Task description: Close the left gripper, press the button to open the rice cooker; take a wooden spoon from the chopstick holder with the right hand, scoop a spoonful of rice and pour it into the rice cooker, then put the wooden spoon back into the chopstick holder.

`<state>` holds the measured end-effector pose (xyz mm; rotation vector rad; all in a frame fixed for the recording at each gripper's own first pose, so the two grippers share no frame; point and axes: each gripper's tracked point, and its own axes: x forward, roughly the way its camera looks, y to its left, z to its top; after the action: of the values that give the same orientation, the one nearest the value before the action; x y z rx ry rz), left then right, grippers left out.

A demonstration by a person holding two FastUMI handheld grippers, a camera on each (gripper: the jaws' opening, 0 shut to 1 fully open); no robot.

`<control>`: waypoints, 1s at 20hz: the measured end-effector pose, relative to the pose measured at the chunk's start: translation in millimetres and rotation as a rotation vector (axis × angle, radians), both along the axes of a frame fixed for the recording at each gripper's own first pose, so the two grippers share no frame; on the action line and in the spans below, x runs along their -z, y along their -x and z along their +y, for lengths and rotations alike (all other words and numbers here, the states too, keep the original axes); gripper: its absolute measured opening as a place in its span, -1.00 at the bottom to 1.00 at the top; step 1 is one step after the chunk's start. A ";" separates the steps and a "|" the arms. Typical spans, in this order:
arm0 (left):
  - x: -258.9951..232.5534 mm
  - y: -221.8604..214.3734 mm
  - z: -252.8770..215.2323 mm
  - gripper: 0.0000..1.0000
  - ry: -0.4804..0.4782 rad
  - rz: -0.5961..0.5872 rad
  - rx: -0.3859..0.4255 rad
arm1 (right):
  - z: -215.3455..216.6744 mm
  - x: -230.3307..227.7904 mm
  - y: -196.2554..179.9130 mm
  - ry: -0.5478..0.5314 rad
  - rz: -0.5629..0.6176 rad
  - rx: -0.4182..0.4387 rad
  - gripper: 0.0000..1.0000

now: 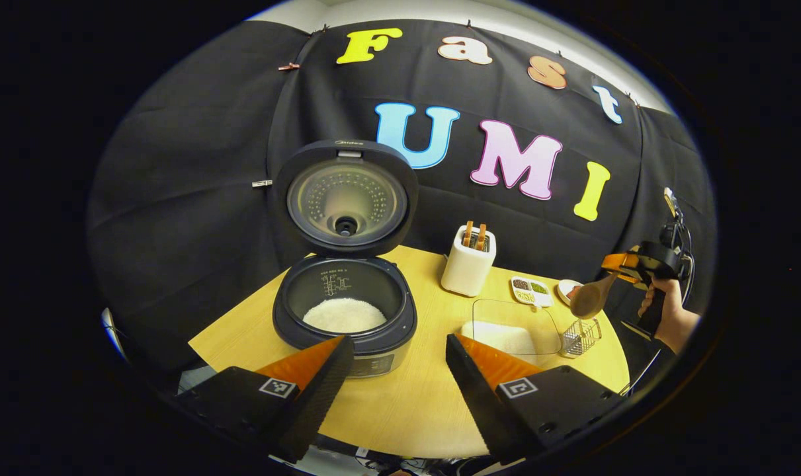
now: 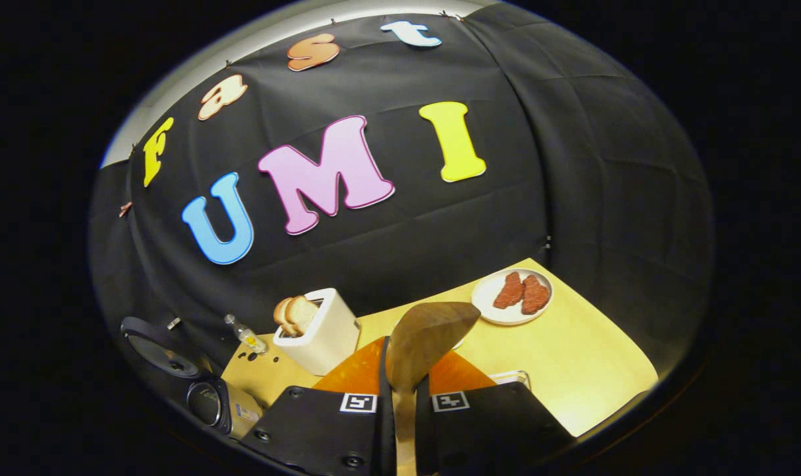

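The rice cooker (image 1: 344, 317) is seen standing open on the yellow table (image 1: 413, 403) in the left gripper view, its lid (image 1: 345, 198) tipped upright behind the pot, and white rice (image 1: 344, 315) is seen lying inside the pot. The left gripper (image 1: 395, 357) is held just in front of the cooker, its jaws spread wide apart, and nothing is gripped between them. To the right of the cooker a white toaster (image 1: 467, 263) is placed with bread slices in its slots. Nearer, a clear container (image 1: 516, 324) with more white rice is set, and just beside it the wire chopstick holder (image 1: 581, 336) is found. Behind these a small divided dish (image 1: 530, 289) is laid out.

At the far right the right gripper (image 1: 617, 264) is held up by a hand (image 1: 665, 314) above the table, and the wooden spoon (image 1: 589, 297) is hung from it, bowl lowermost, above the chopstick holder.

In the right gripper view the right gripper (image 2: 405, 387) is seen clamped on the wooden spoon (image 2: 426, 337), both fingers pressed on the handle and the bowl pointed forward. Whether rice is carried in the bowl cannot be told. Beyond it a plate (image 2: 512, 316) with two reddish pieces is set, and a small bottle (image 2: 246, 336) is seen beside the toaster (image 2: 321, 337).
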<state>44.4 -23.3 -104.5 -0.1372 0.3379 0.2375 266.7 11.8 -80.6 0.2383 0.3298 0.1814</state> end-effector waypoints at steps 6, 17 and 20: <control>14.9 7.0 22.4 0.91 0.017 0.026 -0.015 | 56.4 35.1 13.7 0.021 0.043 -0.085 -0.69; 67.3 13.3 57.7 0.91 0.039 0.104 -0.073 | 70.1 125.6 -0.2 0.256 0.029 -0.073 -0.69; 76.4 13.0 52.8 0.92 0.073 0.110 -0.060 | 71.4 144.3 -2.4 0.271 0.034 -0.060 -0.69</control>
<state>31.5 29.4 -181.0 -0.2074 0.4523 0.2929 269.2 83.1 -224.9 -0.0366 0.3914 0.1895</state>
